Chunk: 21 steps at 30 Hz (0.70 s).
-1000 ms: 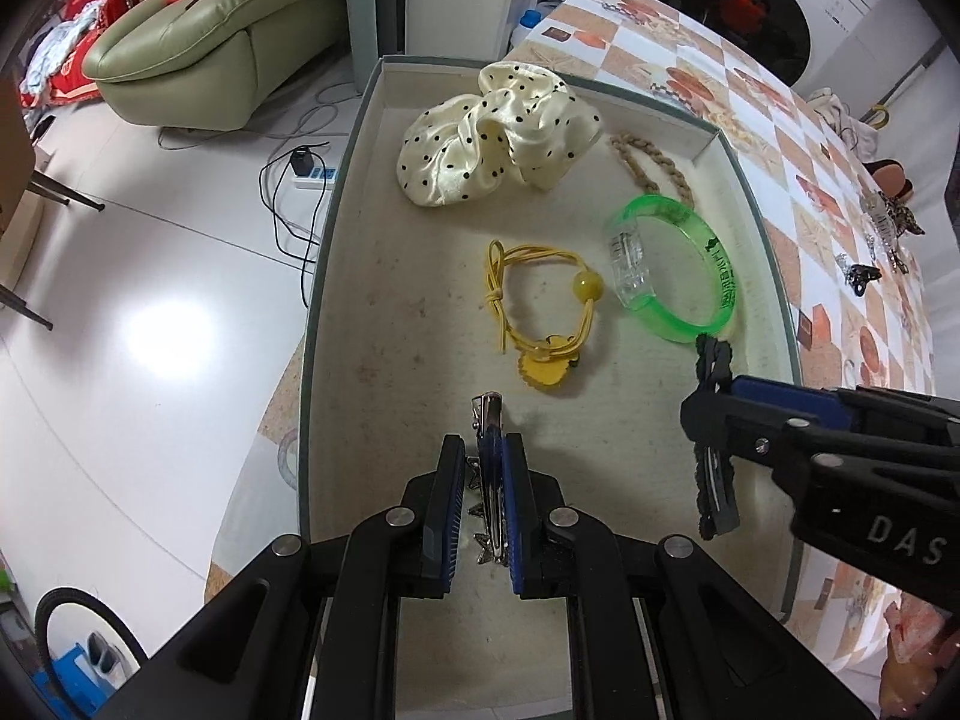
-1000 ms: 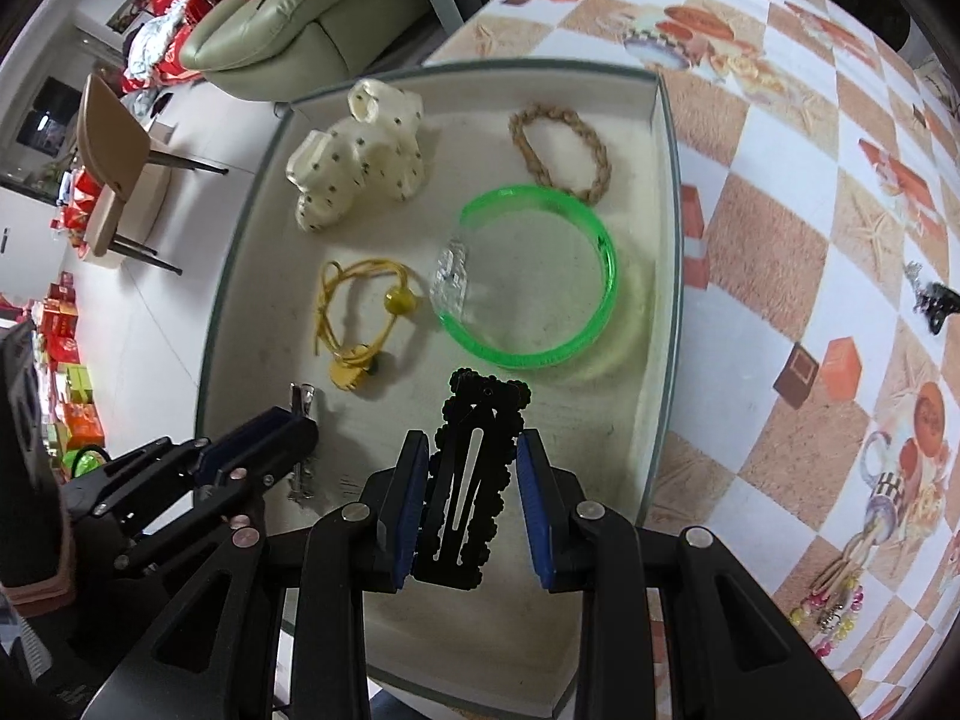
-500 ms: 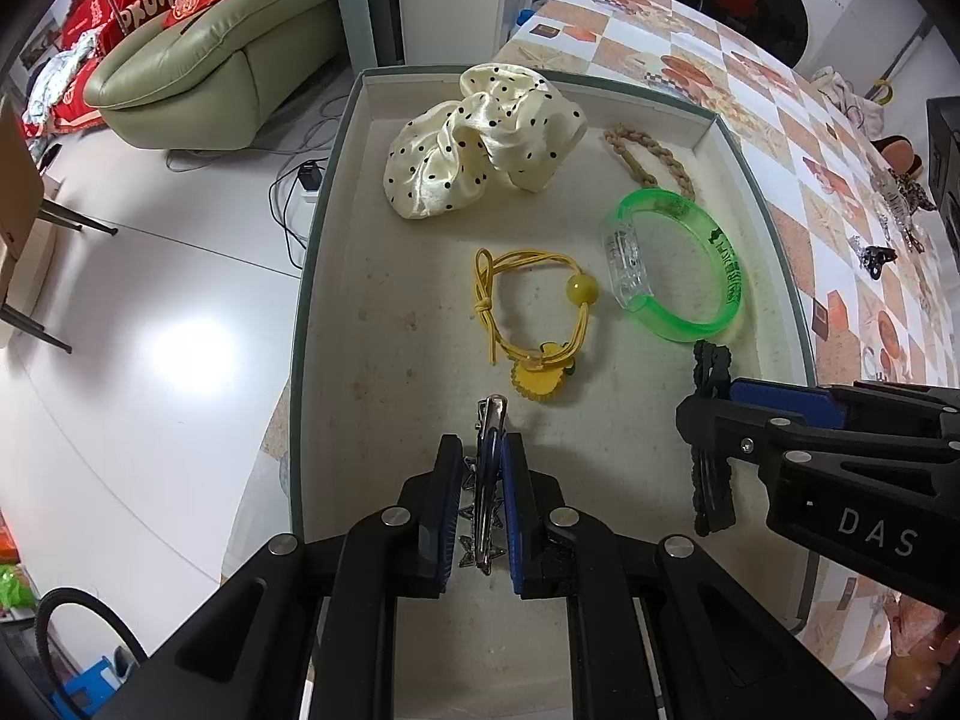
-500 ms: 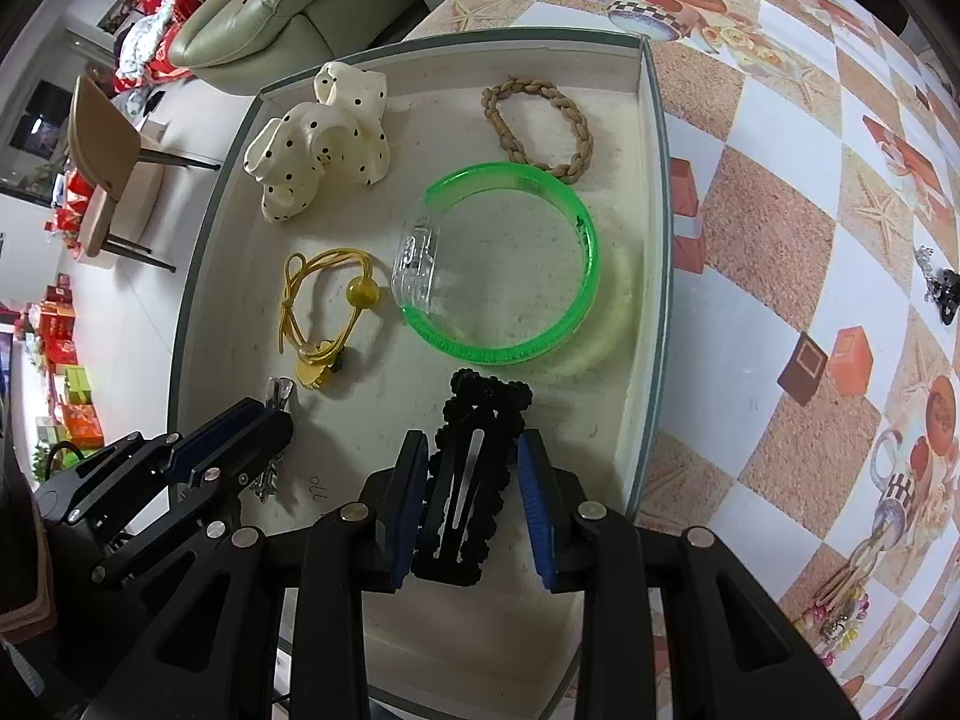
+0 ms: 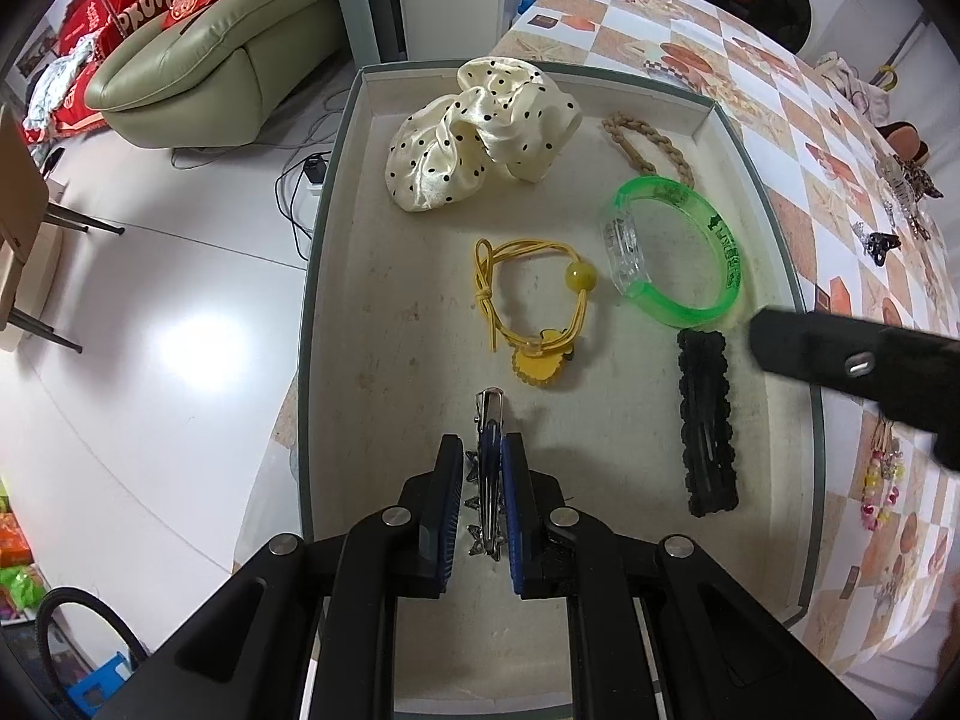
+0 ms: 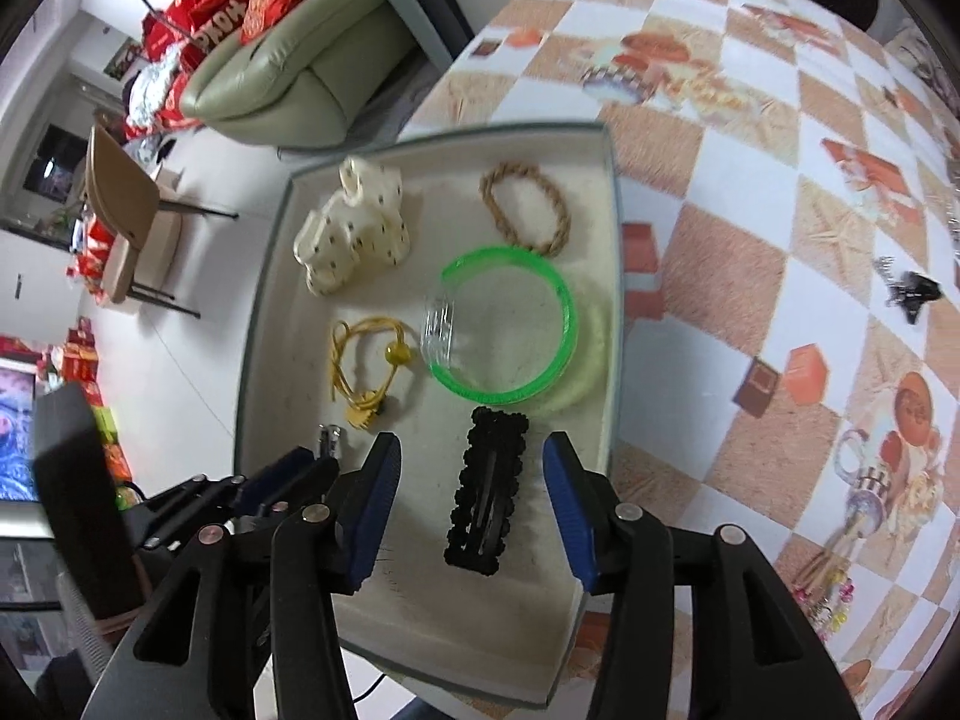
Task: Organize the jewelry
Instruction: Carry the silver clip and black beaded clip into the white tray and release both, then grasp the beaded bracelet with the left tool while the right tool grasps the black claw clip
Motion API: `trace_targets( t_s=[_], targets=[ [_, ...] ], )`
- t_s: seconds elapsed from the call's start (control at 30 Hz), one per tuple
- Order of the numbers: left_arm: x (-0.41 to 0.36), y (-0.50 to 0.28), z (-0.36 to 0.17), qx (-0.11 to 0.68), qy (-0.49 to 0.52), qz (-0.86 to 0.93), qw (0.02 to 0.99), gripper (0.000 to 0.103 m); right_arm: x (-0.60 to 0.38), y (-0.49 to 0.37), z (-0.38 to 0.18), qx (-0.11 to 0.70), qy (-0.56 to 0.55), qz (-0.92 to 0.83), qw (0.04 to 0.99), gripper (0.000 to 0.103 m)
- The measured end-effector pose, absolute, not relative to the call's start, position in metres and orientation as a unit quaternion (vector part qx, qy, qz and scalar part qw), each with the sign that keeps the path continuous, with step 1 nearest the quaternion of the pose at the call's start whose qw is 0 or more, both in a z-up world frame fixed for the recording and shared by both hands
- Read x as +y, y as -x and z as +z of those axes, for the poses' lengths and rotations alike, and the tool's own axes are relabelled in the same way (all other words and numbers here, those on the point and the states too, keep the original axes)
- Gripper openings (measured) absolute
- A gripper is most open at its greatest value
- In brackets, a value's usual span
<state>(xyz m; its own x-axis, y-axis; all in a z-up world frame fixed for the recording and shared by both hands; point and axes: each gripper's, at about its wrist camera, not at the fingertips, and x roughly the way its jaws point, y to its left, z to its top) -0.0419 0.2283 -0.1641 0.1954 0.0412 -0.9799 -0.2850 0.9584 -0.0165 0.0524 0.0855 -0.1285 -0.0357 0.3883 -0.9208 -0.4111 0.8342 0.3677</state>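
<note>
Right wrist view shows the right tongs (image 6: 471, 507) opening, the black clip (image 6: 486, 495) loose between them just below the green bangle (image 6: 510, 324) (lift straight off), while the left tongs (image 5: 483, 504) pinch the spiky silver clip (image 5: 487, 468).

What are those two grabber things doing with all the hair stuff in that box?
A person is sorting jewelry into a shallow tray with two hand-held grippers. The right gripper is opening, and the black hair clip lies loose on the tray floor between its pads. The left gripper is shut on a silver spiky clip, low over the tray. A green bangle and yellow hair tie lie nearby.
</note>
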Motion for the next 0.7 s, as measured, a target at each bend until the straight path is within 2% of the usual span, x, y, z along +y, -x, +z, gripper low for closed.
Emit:
trace_targets(
  t_s=[0.1, 0.13, 0.17, 0.2, 0.57, 0.63, 0.67, 0.7],
  targets=[
    [0.228, 0.041, -0.164, 0.630, 0.092, 0.105, 0.764, 0.019, 0.075, -0.049, -0.117, 0.654, 0.004, 0.279, 0.703, 0.055],
    [0.227, 0.041, -0.164, 0.632, 0.090, 0.103, 0.763, 0.028, 0.070, -0.047, -0.114, 0.653, 0.003, 0.274, 0.706, 0.056],
    [0.227, 0.041, -0.164, 0.632, 0.088, 0.104, 0.763, 0.068, 0.065, -0.045, -0.111, 0.652, 0.003, 0.269, 0.709, 0.056],
    [0.226, 0.042, -0.162, 0.629, 0.084, 0.110, 0.765, 0.100, 0.059, -0.044, -0.109, 0.652, 0.002, 0.265, 0.711, 0.056],
    [0.207, 0.033, -0.147, 0.624, 0.057, 0.106, 0.772, 0.103, -0.017, -0.040, -0.106, 0.668, -0.021, 0.188, 0.719, 0.062],
    [0.199, 0.028, -0.143, 0.624, 0.049, 0.097, 0.774, 0.103, -0.031, -0.041, -0.107, 0.670, -0.031, 0.174, 0.721, 0.070],
    [0.196, 0.027, -0.141, 0.624, 0.046, 0.093, 0.774, 0.103, -0.039, -0.040, -0.106, 0.670, -0.037, 0.167, 0.722, 0.083],
    [0.193, 0.026, -0.139, 0.624, 0.042, 0.089, 0.775, 0.103, -0.048, -0.040, -0.105, 0.668, -0.045, 0.159, 0.725, 0.087]
  ],
)
